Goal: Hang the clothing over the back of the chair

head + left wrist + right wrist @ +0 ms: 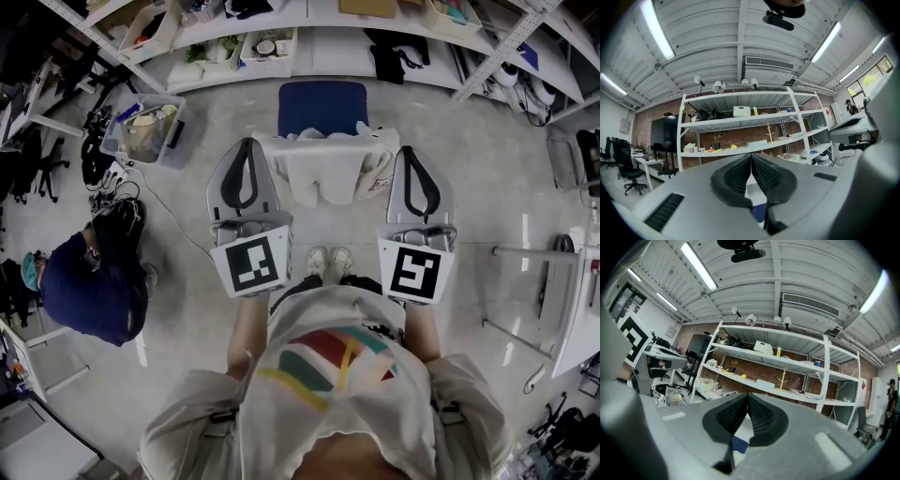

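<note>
A white garment (328,167) lies draped over the back of a chair with a blue seat (322,106), straight ahead of me in the head view. My left gripper (249,142) is at the garment's left top corner and my right gripper (410,150) at its right top corner. Both point forward with their jaws shut. In the left gripper view the pads (736,178) meet at the tip of the left gripper (751,157) with no cloth between them; white cloth and blue seat show below. The right gripper (748,395) looks the same.
A person in dark blue (89,281) crouches at the left beside cables (112,192). A clear bin (145,127) stands on the floor, left of the chair. Shelving (281,42) runs behind the chair. Metal table legs (525,281) stand at the right.
</note>
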A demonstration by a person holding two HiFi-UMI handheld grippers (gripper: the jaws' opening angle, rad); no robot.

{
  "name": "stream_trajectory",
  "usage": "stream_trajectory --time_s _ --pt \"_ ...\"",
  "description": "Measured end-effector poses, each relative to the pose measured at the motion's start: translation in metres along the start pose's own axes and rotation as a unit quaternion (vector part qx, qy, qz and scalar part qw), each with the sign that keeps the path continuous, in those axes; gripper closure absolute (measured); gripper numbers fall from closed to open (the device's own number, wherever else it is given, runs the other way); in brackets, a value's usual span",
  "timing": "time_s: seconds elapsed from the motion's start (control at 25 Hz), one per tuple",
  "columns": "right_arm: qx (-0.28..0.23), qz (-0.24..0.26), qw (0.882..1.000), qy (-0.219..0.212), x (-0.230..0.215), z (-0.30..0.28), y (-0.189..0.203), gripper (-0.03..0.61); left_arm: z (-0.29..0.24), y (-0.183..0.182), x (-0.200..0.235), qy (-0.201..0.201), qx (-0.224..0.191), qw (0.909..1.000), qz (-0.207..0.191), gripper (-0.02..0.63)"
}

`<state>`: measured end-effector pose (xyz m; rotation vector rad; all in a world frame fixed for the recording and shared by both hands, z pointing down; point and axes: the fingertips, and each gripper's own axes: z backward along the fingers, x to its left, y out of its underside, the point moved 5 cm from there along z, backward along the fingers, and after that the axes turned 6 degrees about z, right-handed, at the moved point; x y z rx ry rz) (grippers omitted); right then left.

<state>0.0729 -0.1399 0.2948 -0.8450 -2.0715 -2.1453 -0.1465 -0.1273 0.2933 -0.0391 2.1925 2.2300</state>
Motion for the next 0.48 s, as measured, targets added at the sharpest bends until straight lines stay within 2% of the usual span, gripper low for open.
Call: stream_trajectory --time_s 0.48 --pt "-0.005 0.002 1.0 0.003 -0.0034 0.0015 -0.0054 0.574 0.0043 -0.0085 0.0044 -0.005 -0.003 1.0 -0.008 0.597"
